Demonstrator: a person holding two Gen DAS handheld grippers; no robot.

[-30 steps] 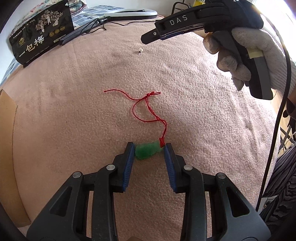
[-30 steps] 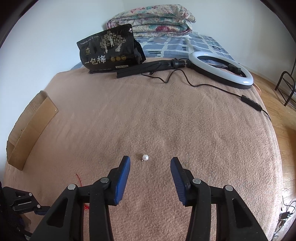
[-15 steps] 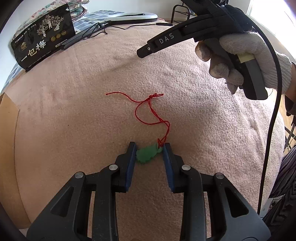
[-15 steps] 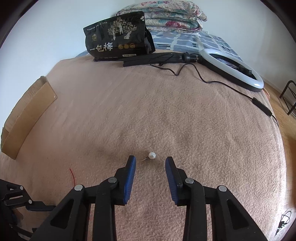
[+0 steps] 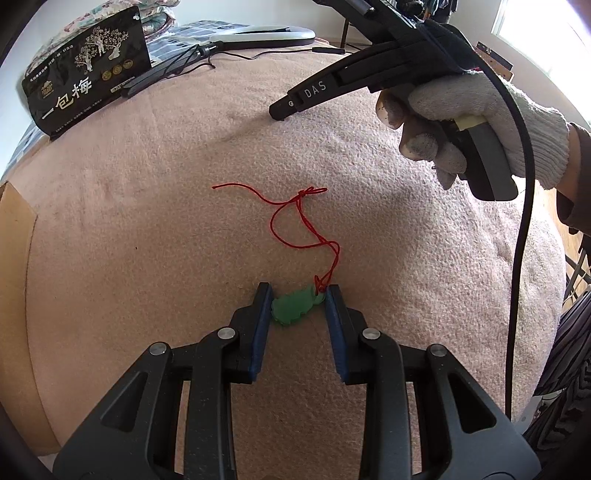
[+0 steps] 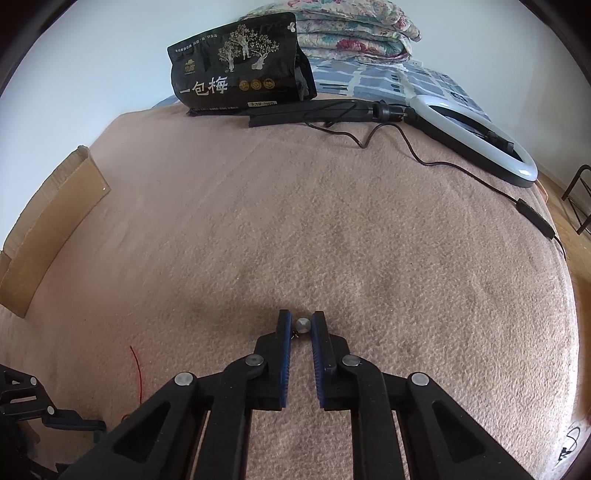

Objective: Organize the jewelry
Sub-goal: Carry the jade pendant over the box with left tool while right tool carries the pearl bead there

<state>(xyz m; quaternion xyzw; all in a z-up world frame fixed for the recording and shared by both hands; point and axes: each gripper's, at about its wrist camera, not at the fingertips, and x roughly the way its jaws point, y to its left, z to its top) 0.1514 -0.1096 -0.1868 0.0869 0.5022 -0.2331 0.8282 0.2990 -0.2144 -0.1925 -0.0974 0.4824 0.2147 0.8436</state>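
**2 grippers, each at 1 piece of jewelry on a pink blanket**

There are 2 jewelry pieces. The first is 1 flat green carved pendant (image 5: 295,305) with a lumpy outline, tied to 1 thin red cord (image 5: 301,221). It lies on the fuzzy pink blanket (image 5: 147,240), long axis running side to side across the left wrist view, the cord end to the right. The cord loops away from it, with 1 knot further up. The black left gripper (image 5: 297,306) with 2 blue pads is narrowed on the pendant, both pads touching its ends.

The second piece is 1 small round white pearl earring (image 6: 302,325) with a short metal post pointing lower left. The black right gripper (image 6: 301,326) is closing, nearly together, the pearl between its 2 blue pad tips; contact looks made on both sides. A hand in a white knit glove (image 5: 472,114) holds it.

At the far edge lie 1 glossy black snack bag (image 6: 240,70), 1 white ring light (image 6: 476,136) with a black cable, and 1 stack of folded floral quilts (image 6: 351,29). 1 brown cardboard sheet (image 6: 51,221) stands left.
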